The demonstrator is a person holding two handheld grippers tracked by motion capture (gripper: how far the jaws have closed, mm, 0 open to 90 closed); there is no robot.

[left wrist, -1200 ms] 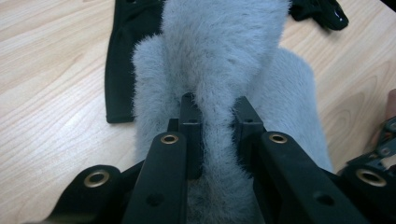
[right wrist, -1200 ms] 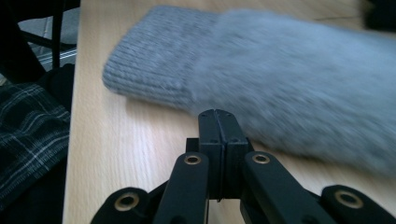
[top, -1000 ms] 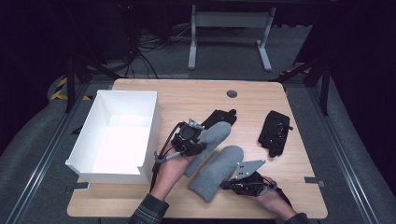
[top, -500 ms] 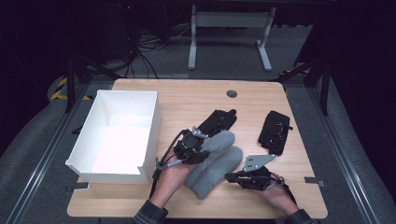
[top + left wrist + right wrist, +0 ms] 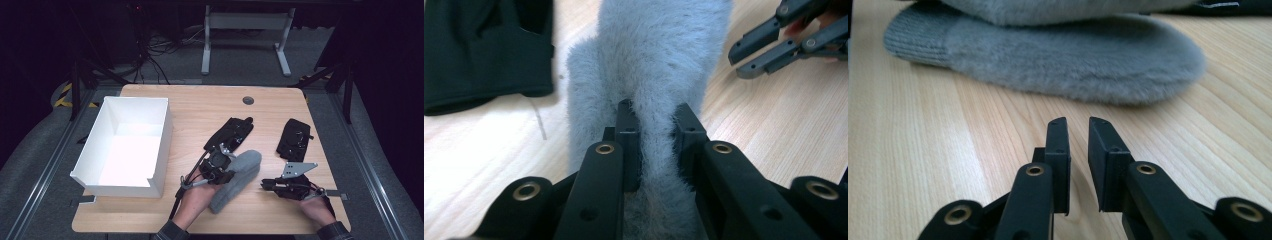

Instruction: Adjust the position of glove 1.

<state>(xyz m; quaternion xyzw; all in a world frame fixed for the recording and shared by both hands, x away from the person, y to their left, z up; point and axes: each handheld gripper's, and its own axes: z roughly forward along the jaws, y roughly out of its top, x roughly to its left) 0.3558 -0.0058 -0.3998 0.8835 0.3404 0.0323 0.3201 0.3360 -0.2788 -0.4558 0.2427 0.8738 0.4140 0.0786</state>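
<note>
The grey fuzzy mitten [image 5: 237,177] is lying on the wooden table [image 5: 200,107] just in front of a black glove [image 5: 231,134], seemingly stacked on a second grey mitten [image 5: 1058,65]. The left gripper [image 5: 654,125] is pinching a fold of the upper mitten's fleece between its jaws. The right gripper [image 5: 1078,127] is hovering low over bare wood near the mittens, its jaws having just been opening to a narrow gap, nothing between them. A white box [image 5: 165,135] is sitting to the left.
</note>
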